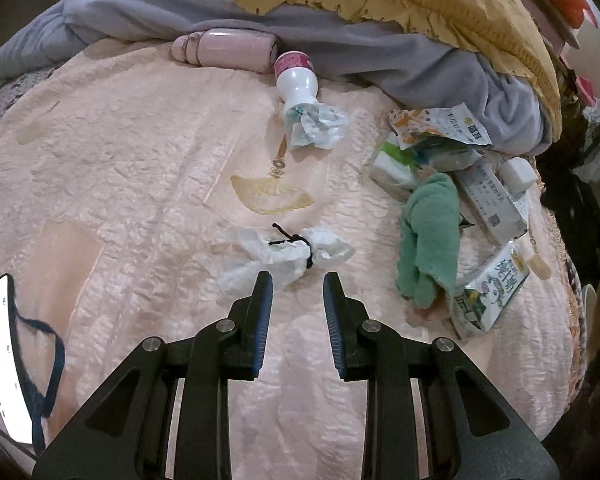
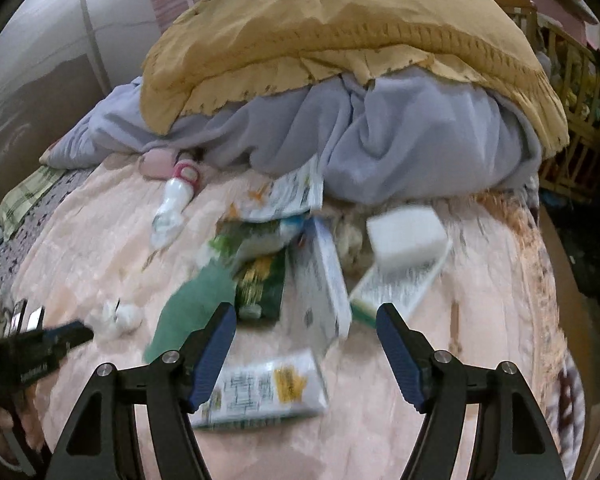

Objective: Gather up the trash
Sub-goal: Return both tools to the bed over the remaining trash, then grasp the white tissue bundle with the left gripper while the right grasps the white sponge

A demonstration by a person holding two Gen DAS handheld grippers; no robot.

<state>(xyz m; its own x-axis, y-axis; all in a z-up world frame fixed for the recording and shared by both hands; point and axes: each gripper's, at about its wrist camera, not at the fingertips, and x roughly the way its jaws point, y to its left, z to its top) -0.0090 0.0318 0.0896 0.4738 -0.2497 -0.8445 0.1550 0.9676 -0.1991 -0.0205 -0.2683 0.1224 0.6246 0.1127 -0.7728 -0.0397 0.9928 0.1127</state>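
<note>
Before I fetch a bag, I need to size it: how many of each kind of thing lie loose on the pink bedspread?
Bottles: 1
Crumpled tissue wads: 1
Green cloths: 1
Cartons and packets: about 6, overlapping, e.g.
Total: about 9

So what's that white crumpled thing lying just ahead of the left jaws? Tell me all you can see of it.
It is a crumpled white wad, thin like tissue or soft plastic, bunched and cinched near its middle by a thin black tie whose loose end sticks up. It lies flat on the pink quilted bedspread, apart from the other litter. The left gripper is open just before it, its left fingertip overlapping the wad's near edge; contact is unclear.
</note>
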